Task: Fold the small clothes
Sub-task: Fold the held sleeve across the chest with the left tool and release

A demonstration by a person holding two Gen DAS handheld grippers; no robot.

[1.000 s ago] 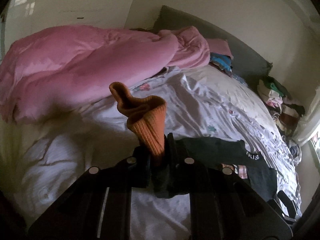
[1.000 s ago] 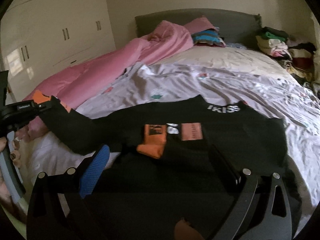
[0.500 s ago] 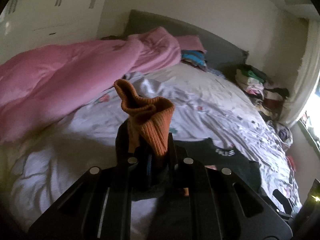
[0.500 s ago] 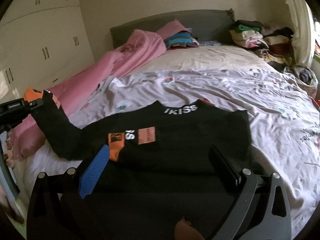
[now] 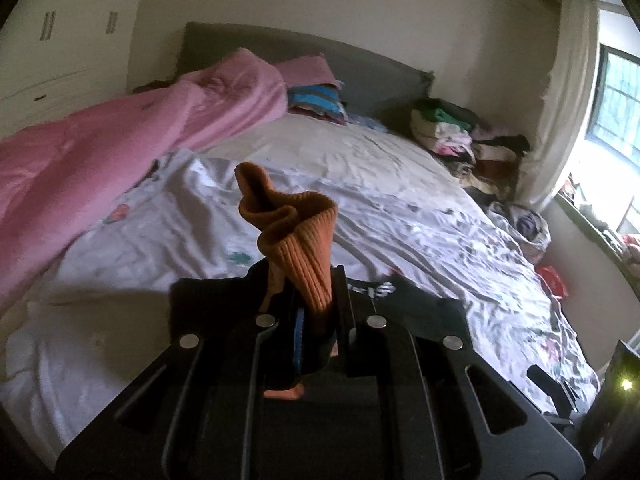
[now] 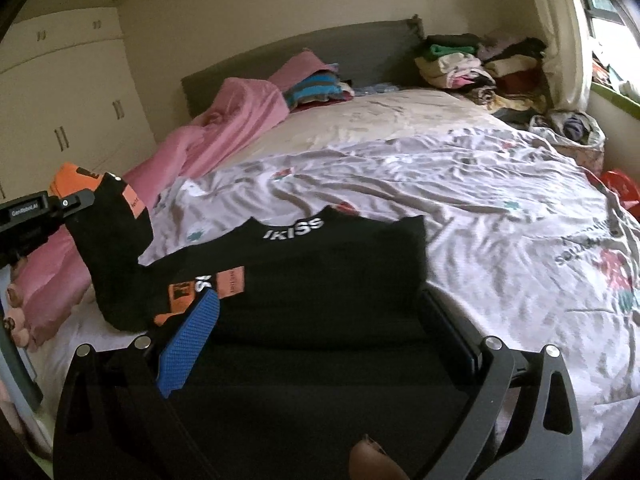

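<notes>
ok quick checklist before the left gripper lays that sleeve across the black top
1. Left gripper grip on the orange cuff: ok, shut on the ribbed cuff, which stands up out of the jaws.
2. Sleeve lifted off the bed: ok, it hangs from the cuff down to the shoulder.
3. Black top lying flat: ok, body spread on the white sheet, neck print facing up.
4. Right gripper out of the way: not ok, open and hanging over the lower body of the top.
5. Other sleeve already folded in: cannot tell, it is not visible.
6. Landing area free: ok apart from the right gripper.
</notes>
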